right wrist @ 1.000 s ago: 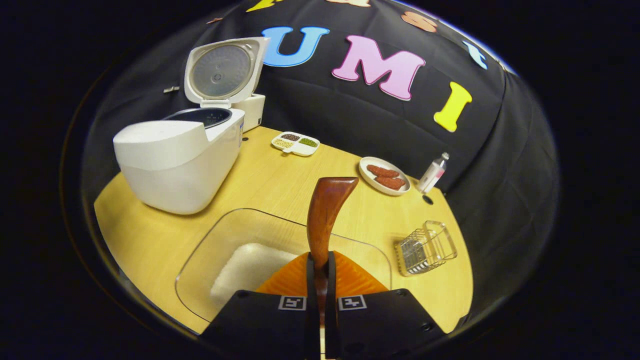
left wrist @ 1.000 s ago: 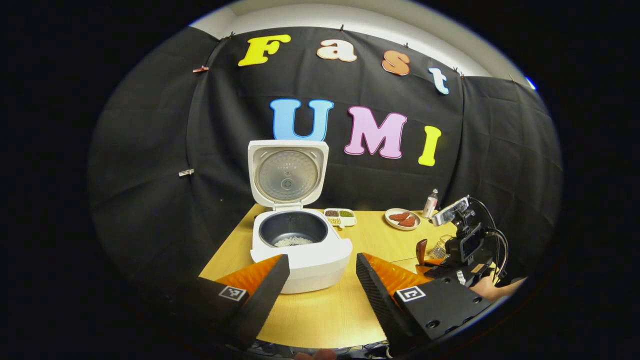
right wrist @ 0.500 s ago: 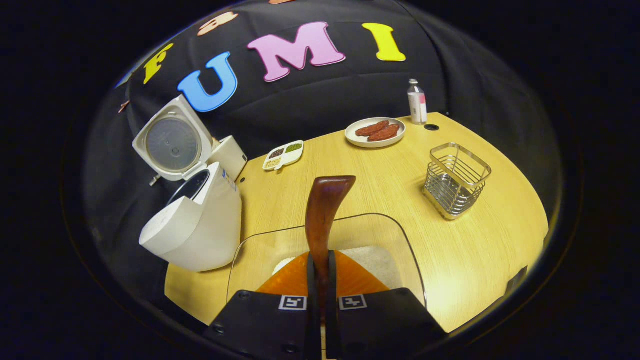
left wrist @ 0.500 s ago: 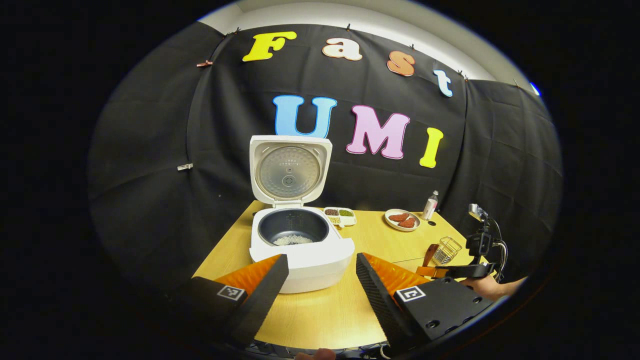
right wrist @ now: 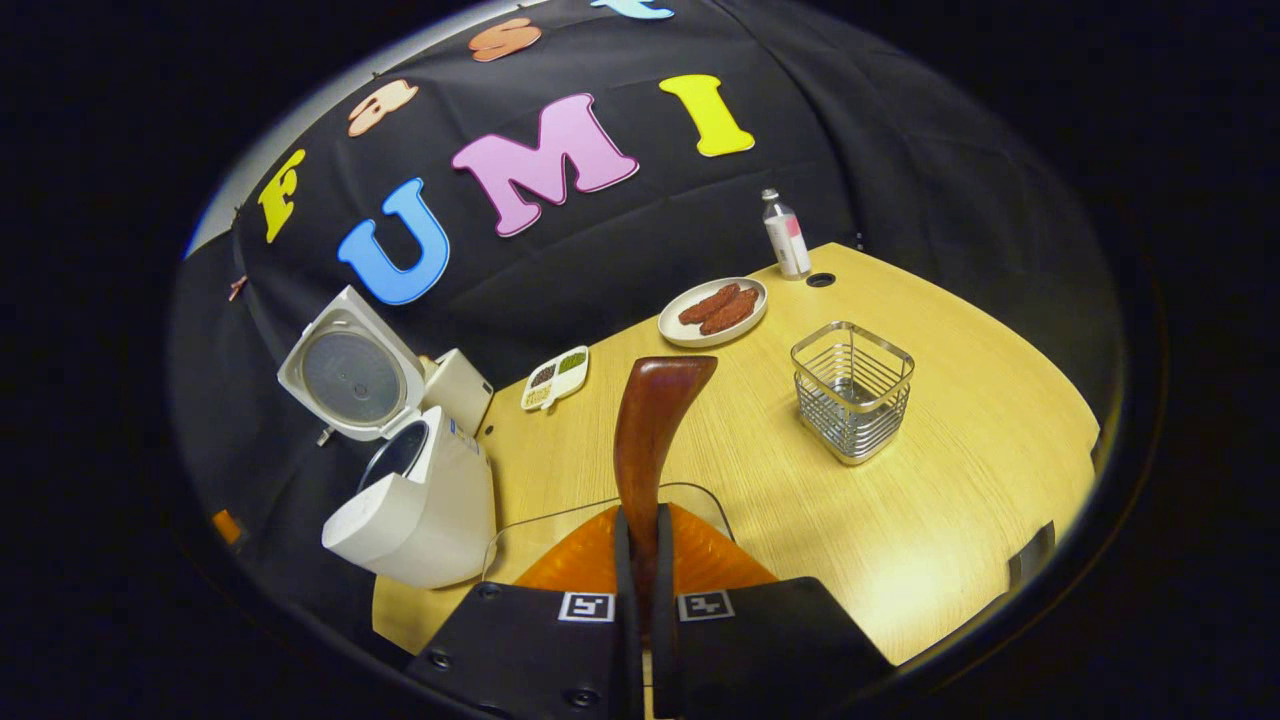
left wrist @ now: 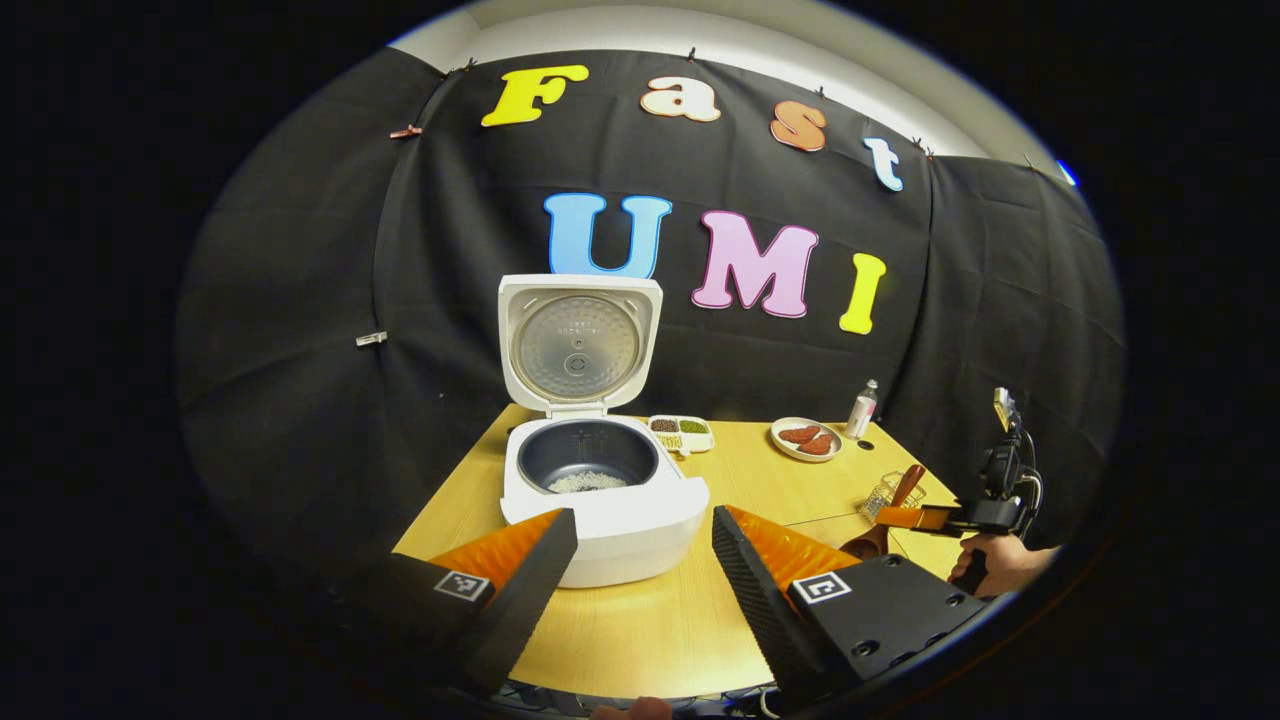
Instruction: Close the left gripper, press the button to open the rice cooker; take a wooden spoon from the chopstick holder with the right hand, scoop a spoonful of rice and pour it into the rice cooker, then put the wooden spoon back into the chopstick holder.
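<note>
Wooden spoon stands clamped in right tongs, handle seemingly pointing away; left tongs gape.

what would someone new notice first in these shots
The rice cooker at the table's left, its lid standing open and a little rice in the pot. Next, the wooden spoon rising from the right gripper, whose fingers are shut on it. Beyond it to the right stands the wire holder, with a plate of reddish food near the back wall.
</note>
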`<act>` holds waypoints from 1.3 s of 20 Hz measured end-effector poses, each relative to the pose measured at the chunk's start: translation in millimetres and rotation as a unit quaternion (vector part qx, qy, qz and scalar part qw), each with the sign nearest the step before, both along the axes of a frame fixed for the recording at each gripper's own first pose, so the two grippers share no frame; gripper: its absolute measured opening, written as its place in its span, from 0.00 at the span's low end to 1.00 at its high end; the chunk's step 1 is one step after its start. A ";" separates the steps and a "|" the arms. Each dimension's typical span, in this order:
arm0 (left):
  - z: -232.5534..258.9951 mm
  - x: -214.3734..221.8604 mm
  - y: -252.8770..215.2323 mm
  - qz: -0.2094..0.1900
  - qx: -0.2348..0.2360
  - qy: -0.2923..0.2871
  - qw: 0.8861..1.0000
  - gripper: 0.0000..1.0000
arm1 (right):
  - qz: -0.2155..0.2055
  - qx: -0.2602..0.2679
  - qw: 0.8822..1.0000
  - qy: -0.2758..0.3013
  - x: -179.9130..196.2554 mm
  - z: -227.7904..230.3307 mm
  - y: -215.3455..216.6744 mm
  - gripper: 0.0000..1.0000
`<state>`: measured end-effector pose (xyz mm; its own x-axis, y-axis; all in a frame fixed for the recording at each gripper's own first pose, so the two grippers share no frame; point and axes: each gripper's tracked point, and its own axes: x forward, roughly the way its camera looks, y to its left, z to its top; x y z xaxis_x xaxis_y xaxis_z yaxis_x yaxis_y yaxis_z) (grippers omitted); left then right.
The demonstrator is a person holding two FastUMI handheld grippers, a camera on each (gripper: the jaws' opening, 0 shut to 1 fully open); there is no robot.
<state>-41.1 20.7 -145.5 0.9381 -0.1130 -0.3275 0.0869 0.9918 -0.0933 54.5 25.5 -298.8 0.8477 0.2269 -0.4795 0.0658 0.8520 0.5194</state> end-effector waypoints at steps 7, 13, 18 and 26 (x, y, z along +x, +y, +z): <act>1.0 -7.2 0.2 0.002 0.002 0.000 1.000 0.94 | -0.016 0.083 0.996 0.010 1.5 8.6 0.2 0.08; -0.6 -9.7 3.6 0.009 -0.004 0.003 1.000 0.94 | -0.018 0.137 0.990 0.018 -6.7 22.6 8.6 0.08; -0.7 -8.5 4.5 0.010 -0.007 0.000 1.000 0.94 | -0.031 0.213 0.977 0.000 5.3 64.6 22.8 0.08; -2.1 -5.7 2.2 0.003 0.003 -0.011 1.000 0.94 | -0.016 0.277 0.960 -0.042 36.5 145.7 74.5 0.08</act>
